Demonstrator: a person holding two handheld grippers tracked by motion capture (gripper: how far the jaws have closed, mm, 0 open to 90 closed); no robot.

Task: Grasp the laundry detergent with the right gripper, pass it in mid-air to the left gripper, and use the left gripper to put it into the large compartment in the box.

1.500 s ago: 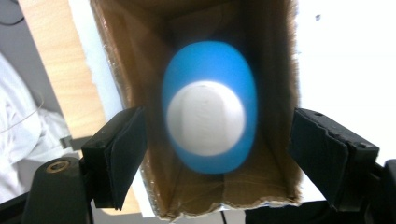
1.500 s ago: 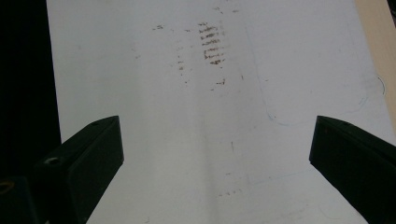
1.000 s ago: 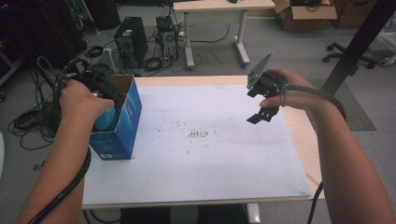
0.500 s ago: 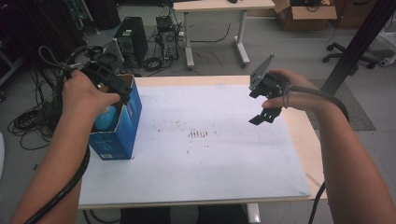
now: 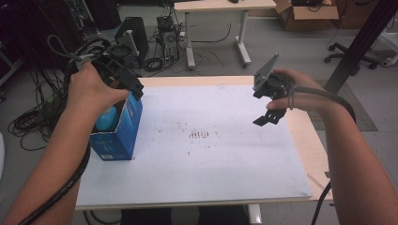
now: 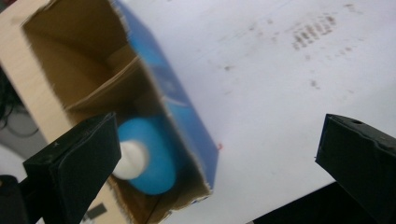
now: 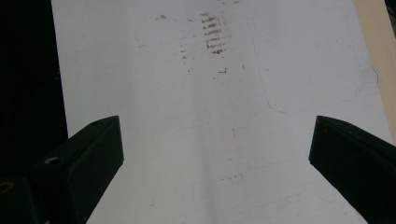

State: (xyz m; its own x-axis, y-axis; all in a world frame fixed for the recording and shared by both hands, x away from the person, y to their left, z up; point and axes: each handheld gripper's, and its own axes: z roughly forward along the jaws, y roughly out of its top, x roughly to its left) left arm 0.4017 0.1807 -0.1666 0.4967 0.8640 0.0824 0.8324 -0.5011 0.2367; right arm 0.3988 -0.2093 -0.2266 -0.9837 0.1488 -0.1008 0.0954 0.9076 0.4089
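The left claw (image 5: 123, 77) is hanging with its jaws spread wide and nothing between them, just above the open top of a blue cardboard box (image 5: 121, 133). In the left gripper view the box (image 6: 187, 135) is sitting below and between the jaws, toward the left one, and a blue ball-like object (image 6: 152, 154) with a white patch is lying inside it, partly behind that jaw; what it is cannot be told. The box is standing on the table (image 5: 211, 164) at its left edge.

The right claw (image 5: 268, 117) is hovering above the right half of the table, jaws also wide apart and holding nothing. Beneath it in the right gripper view is the white table sheet (image 7: 210, 140); a patch of brown marks (image 7: 215, 35) lies ahead of the jaws. The box is well apart from this claw, across the table.
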